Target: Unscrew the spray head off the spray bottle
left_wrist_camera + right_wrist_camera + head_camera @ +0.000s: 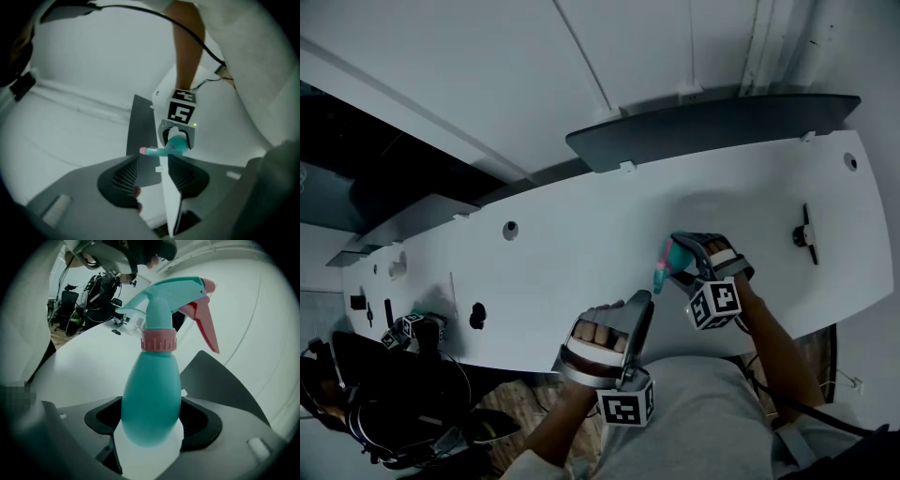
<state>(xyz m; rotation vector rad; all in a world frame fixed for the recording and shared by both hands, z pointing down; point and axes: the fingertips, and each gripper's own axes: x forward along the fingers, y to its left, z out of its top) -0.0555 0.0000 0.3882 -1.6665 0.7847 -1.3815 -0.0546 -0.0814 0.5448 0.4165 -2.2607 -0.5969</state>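
Observation:
A teal spray bottle (152, 394) with a pink collar (159, 341), a teal spray head (173, 291) and a pink trigger (206, 324) is gripped by its body in my right gripper (152, 420), above the white table (581, 244). In the head view the bottle (675, 258) leans left out of the right gripper (694, 253), nozzle towards my left gripper (639, 305). The left gripper (152, 171) stands open with nothing between its jaws. In its own view the spray bottle (176, 145) sits just beyond its tips, apart from them.
A dark grey panel (712, 127) lies along the table's far edge. A small black fitting (804, 234) sits at the right of the table and a black object (477, 316) near the front left edge. Chairs and dark gear (384, 403) crowd the floor at lower left.

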